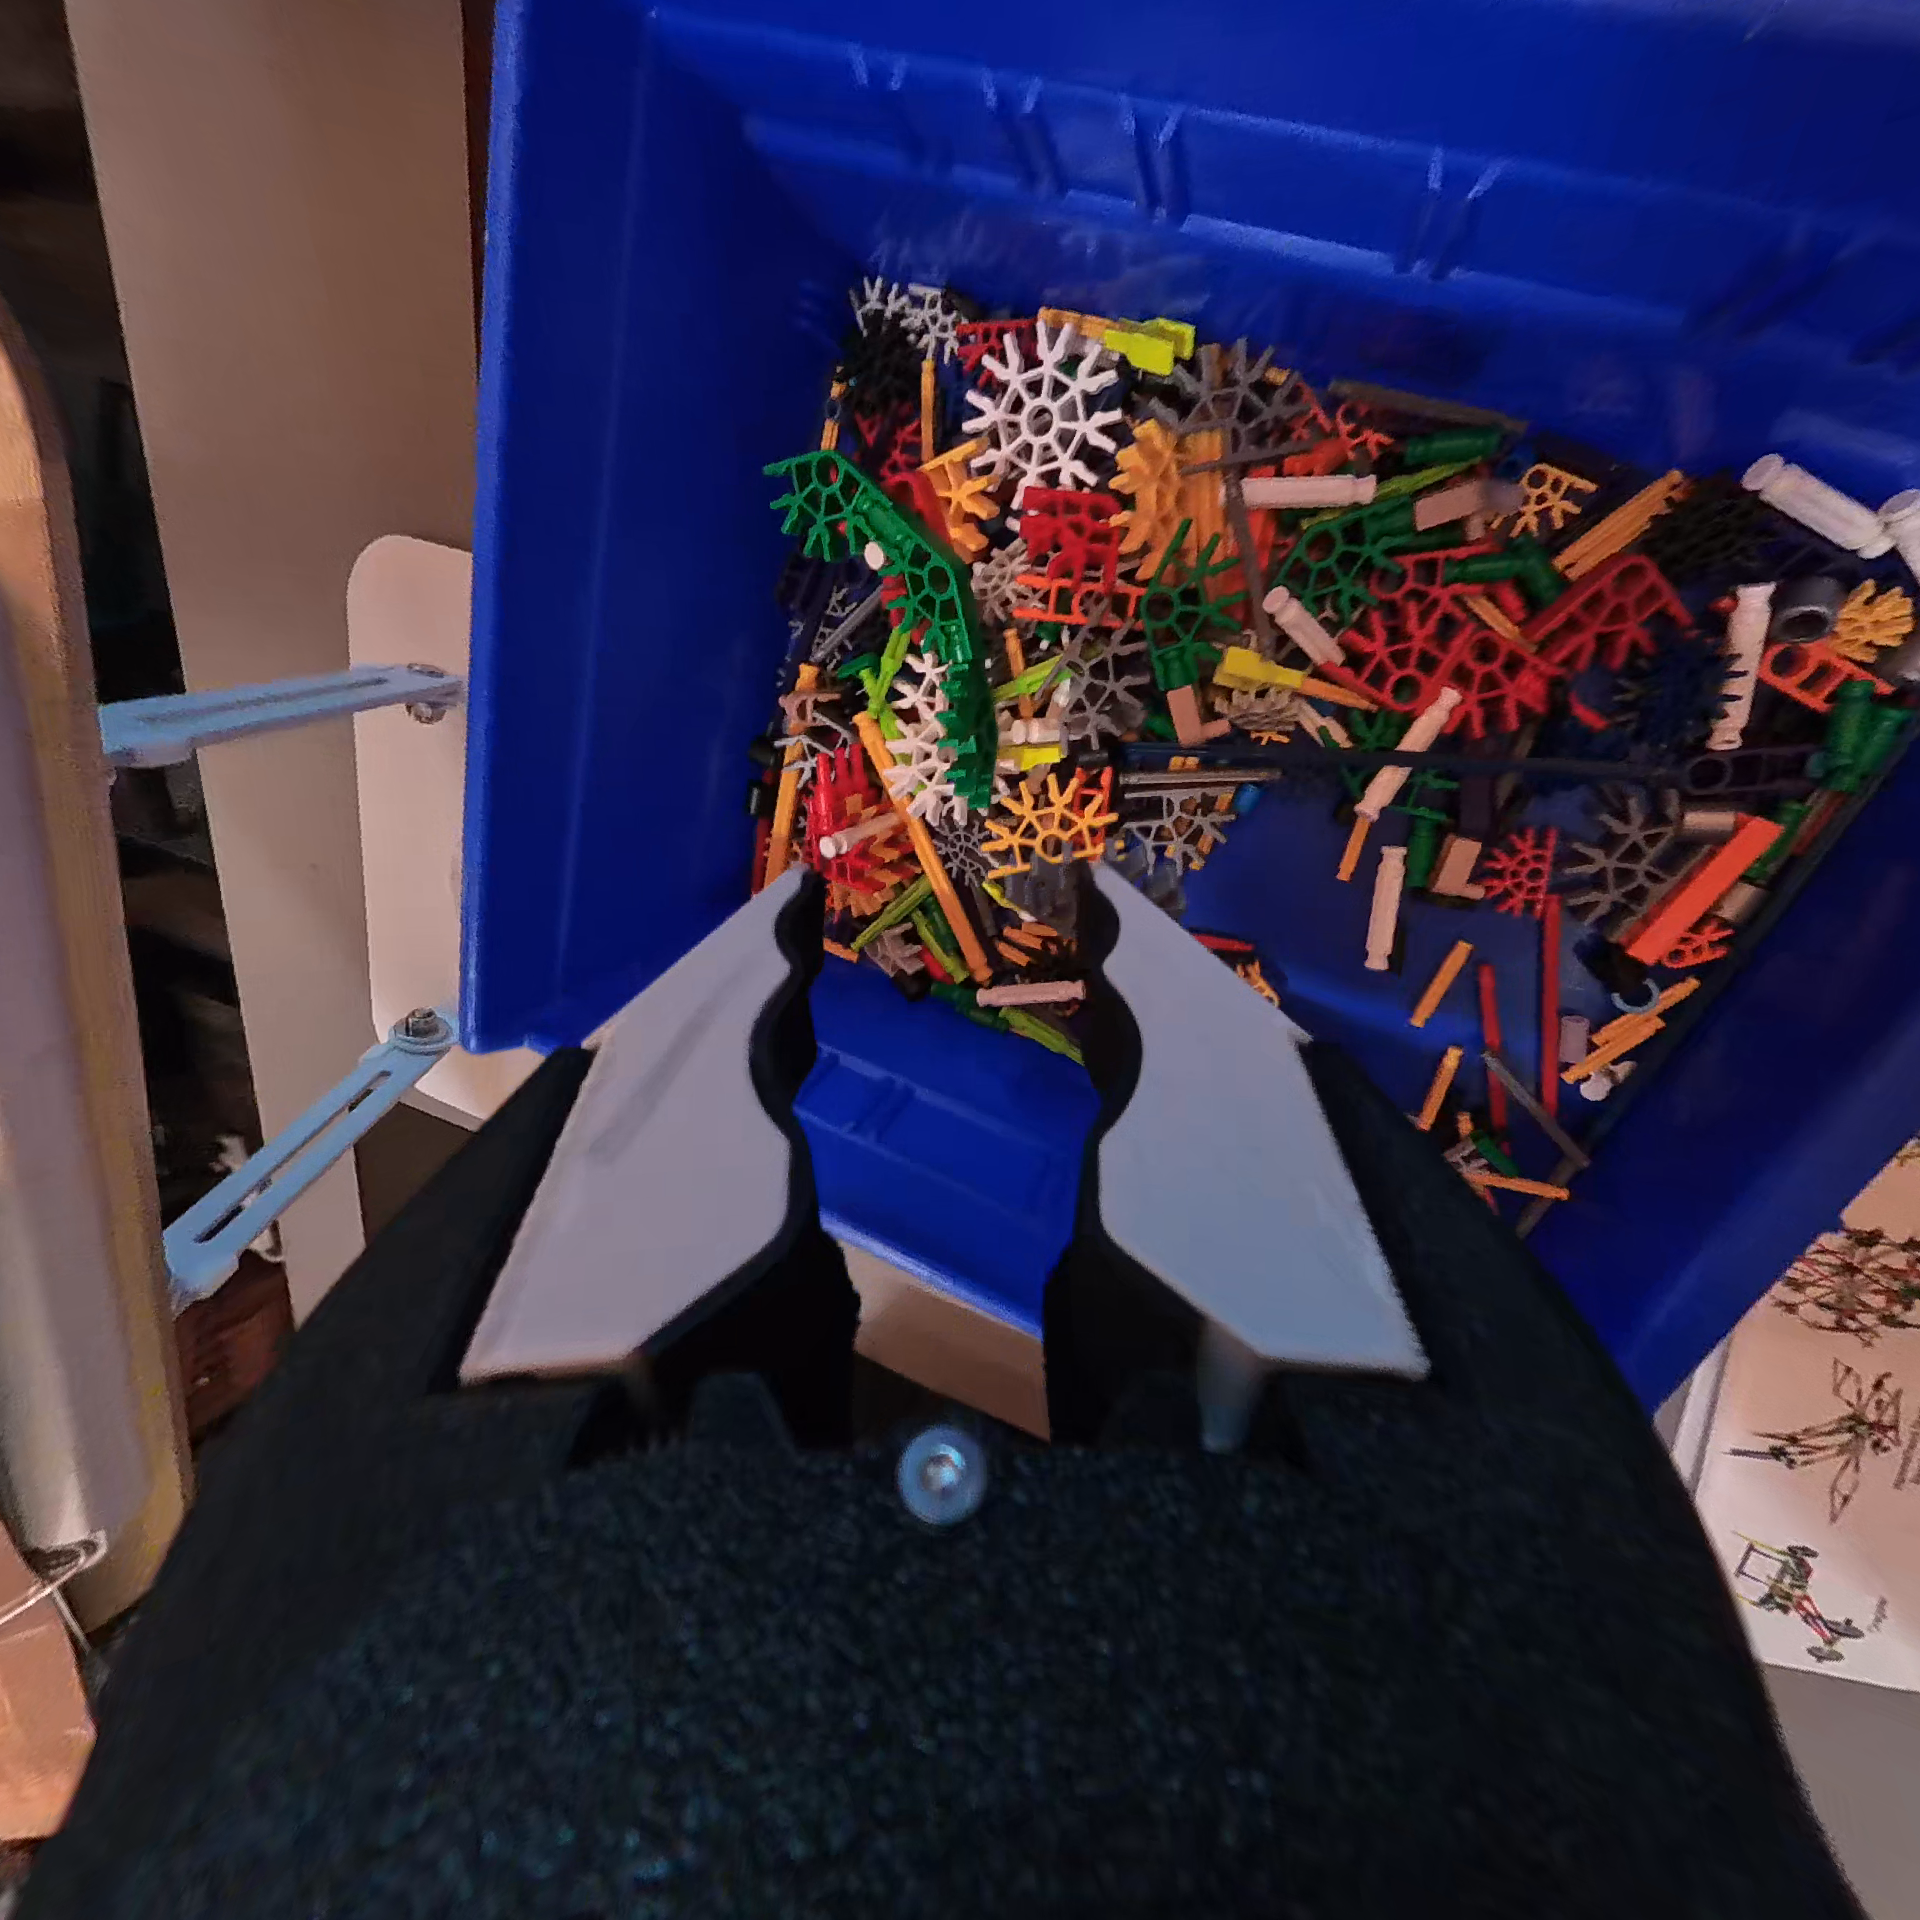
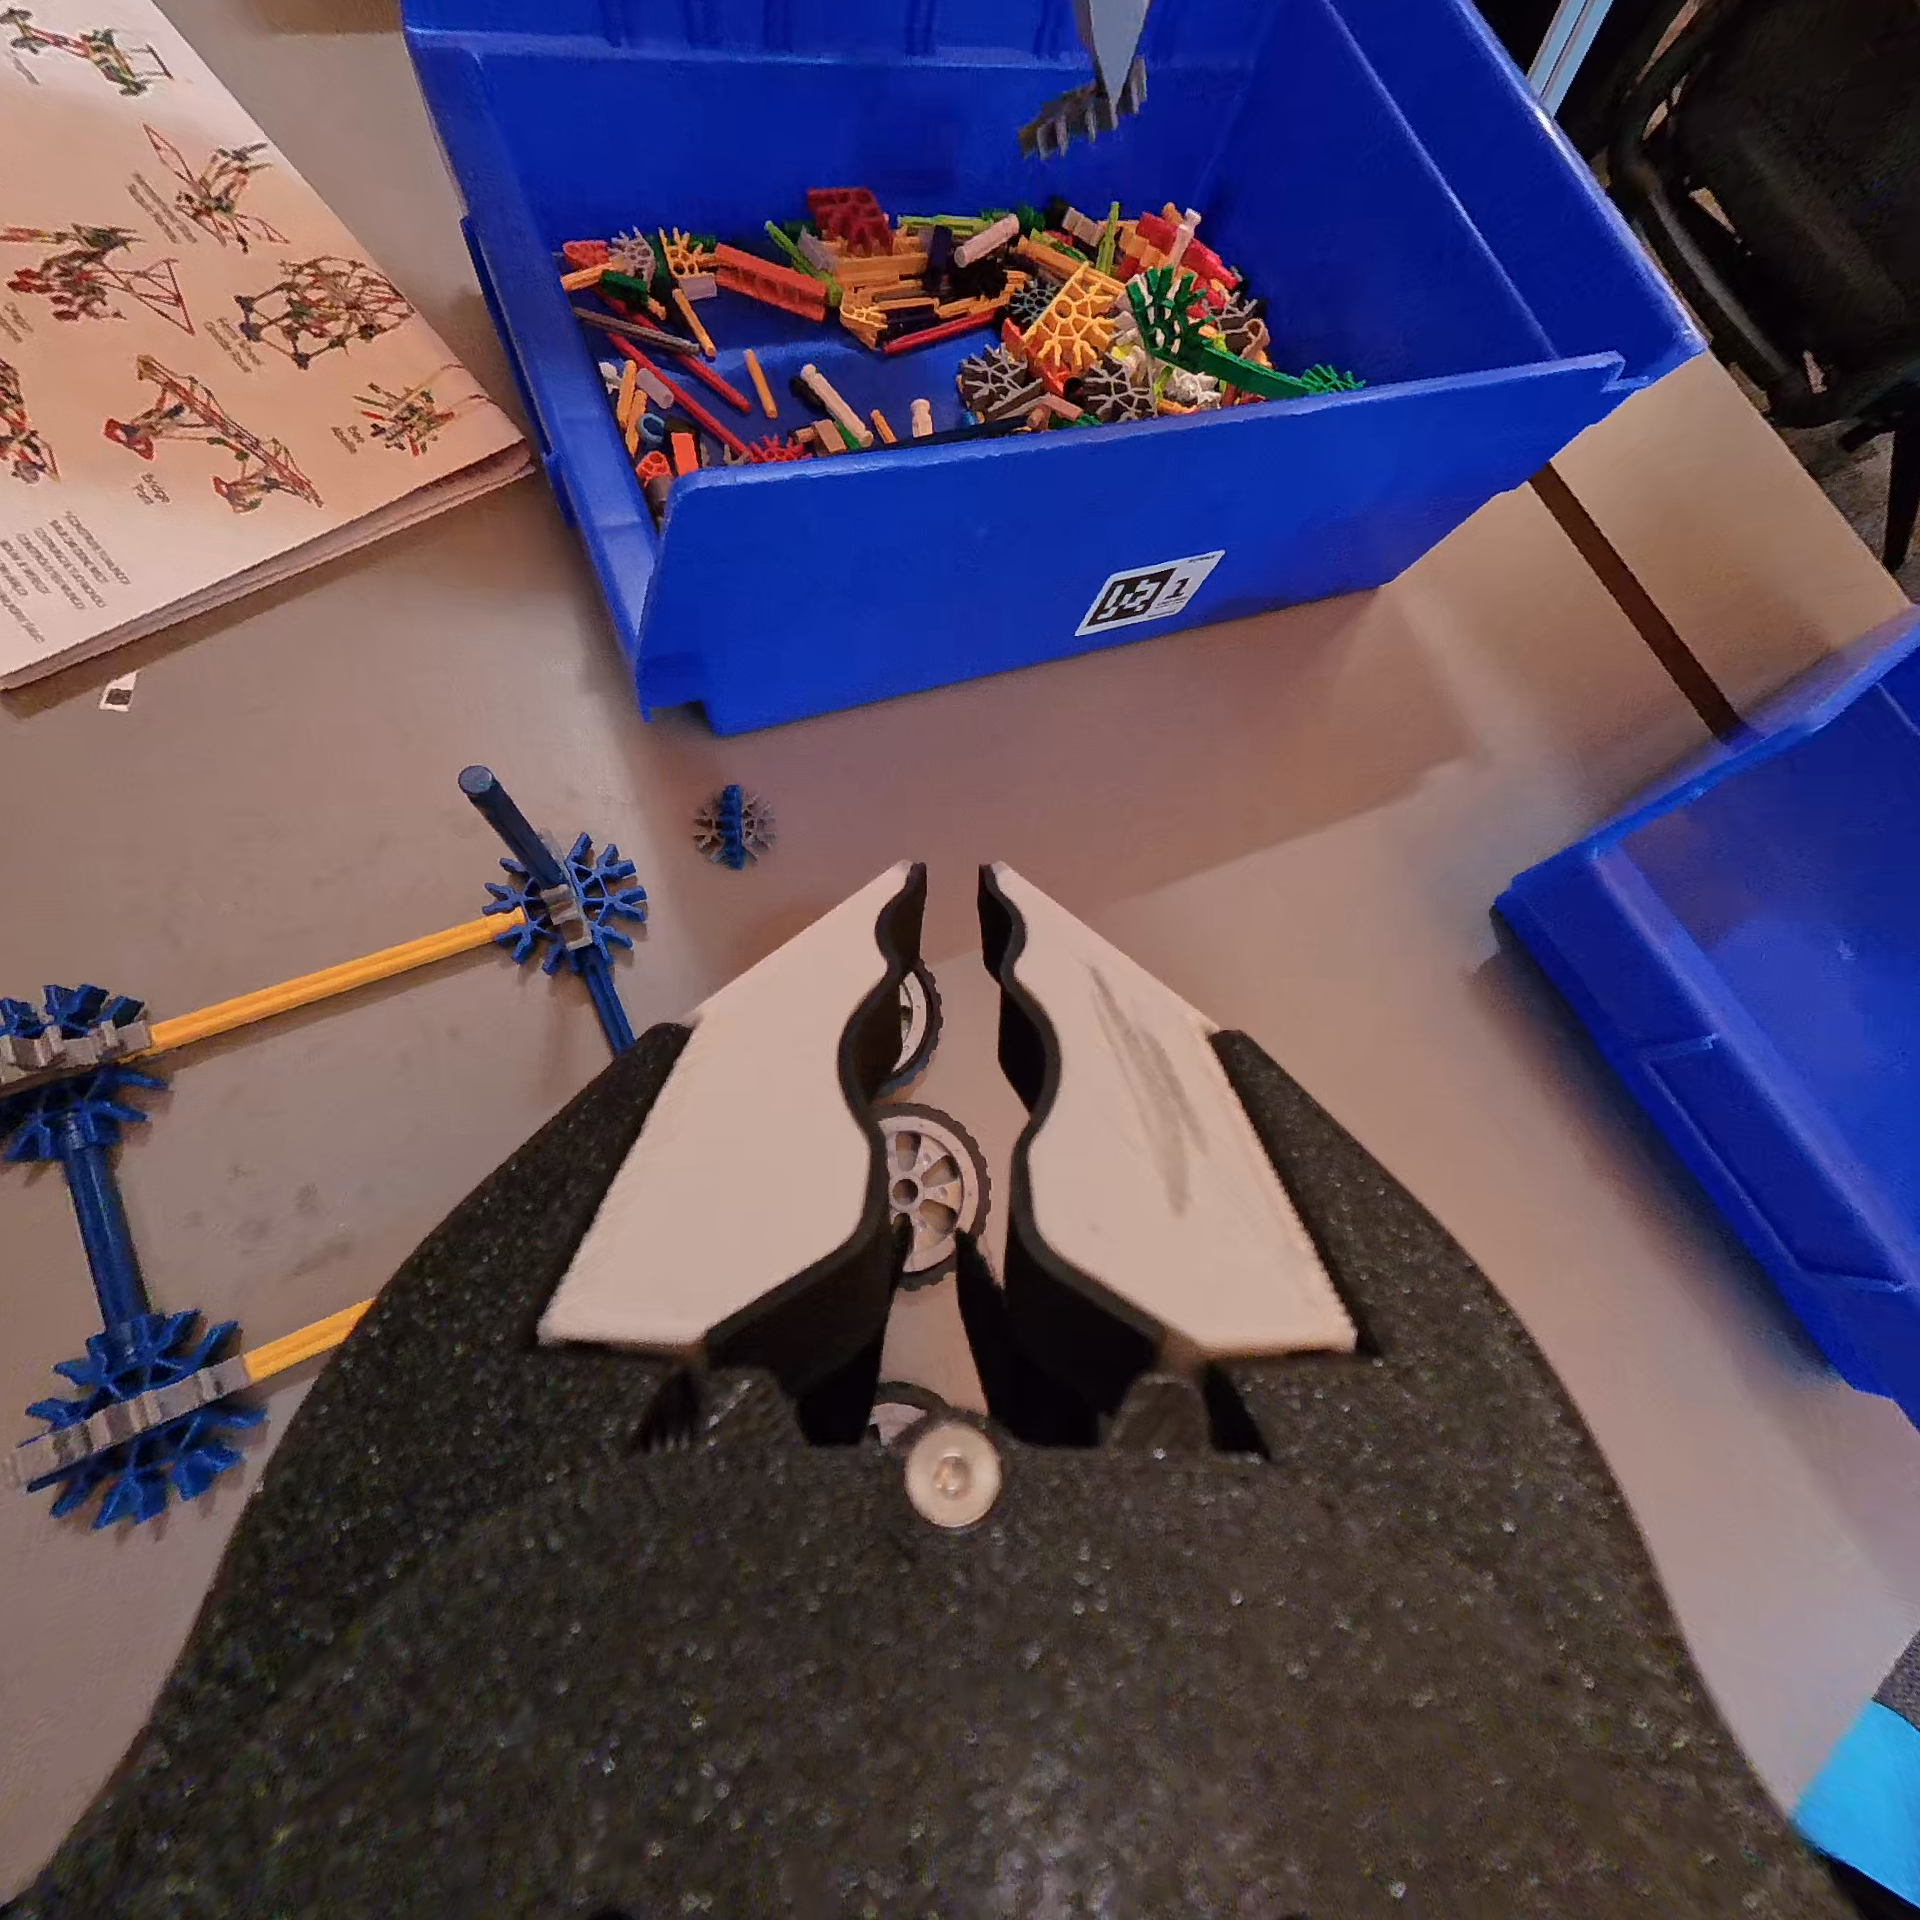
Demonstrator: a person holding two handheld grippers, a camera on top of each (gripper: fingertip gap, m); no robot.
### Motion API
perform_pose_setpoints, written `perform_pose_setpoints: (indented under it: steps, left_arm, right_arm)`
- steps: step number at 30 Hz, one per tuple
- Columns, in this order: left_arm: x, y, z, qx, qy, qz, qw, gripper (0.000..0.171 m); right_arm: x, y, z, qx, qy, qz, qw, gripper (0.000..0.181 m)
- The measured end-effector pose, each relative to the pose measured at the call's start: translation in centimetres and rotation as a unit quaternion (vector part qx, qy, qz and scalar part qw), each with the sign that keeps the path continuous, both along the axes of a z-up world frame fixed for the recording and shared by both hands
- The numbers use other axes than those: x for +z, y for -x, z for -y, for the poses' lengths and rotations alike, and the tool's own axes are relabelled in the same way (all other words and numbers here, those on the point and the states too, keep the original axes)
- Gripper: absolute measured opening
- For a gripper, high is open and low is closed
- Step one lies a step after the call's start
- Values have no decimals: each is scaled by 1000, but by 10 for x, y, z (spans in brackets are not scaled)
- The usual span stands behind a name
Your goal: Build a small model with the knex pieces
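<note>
My left gripper is open above a blue bin. The bin holds a heap of coloured rod-and-connector building pieces. Its fingertips hang just over the heap's near edge. In the right wrist view one left finger shows over the bin with a grey toothed piece at its tip; I cannot tell if it is held. My right gripper is almost shut and low over the table. Grey wheels with black tyres show through the gap, lying beneath it.
A blue-and-yellow rod frame lies on the table to the left. A small blue-grey connector lies ahead. An open instruction booklet is at the far left. A second blue bin stands to the right. The table edge and a dark chair are beyond. The left gripper's tips are roughly 25 cm from the right gripper's.
</note>
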State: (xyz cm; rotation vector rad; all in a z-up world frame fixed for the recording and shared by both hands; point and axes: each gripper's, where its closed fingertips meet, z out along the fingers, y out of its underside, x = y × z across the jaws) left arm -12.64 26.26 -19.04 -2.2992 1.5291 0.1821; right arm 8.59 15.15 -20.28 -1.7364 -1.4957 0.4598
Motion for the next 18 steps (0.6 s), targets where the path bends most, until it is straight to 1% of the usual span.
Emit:
perform_pose_setpoints:
  steps: [4,7,9,11,12,15,18]
  left_arm:
    - [-5,5,2,3,5,-10,1000,46]
    - [-10,5,3,0,10,-13,1000,41]
    - [-14,5,4,-1,13,-12,1000,32]
    - [-16,3,4,-5,13,-8,1000,17]
    - [-17,1,4,-6,17,0,1000,13]
    - [-23,-6,10,-14,37,14,999,7]
    - [-25,-14,8,-5,36,48,998,6]
  right_arm:
    - [0,0,0,-1,0,1,1000,10]
    - [-1,0,0,-1,0,1,1000,10]
    - [-1,0,0,0,0,1,1000,10]
    - [0,0,0,0,-1,1,1000,10]
    - [0,0,0,0,-1,0,1000,10]
    - [0,0,1,0,-1,0,1000,10]
    - [0,1,1,0,-1,-1,1000,10]
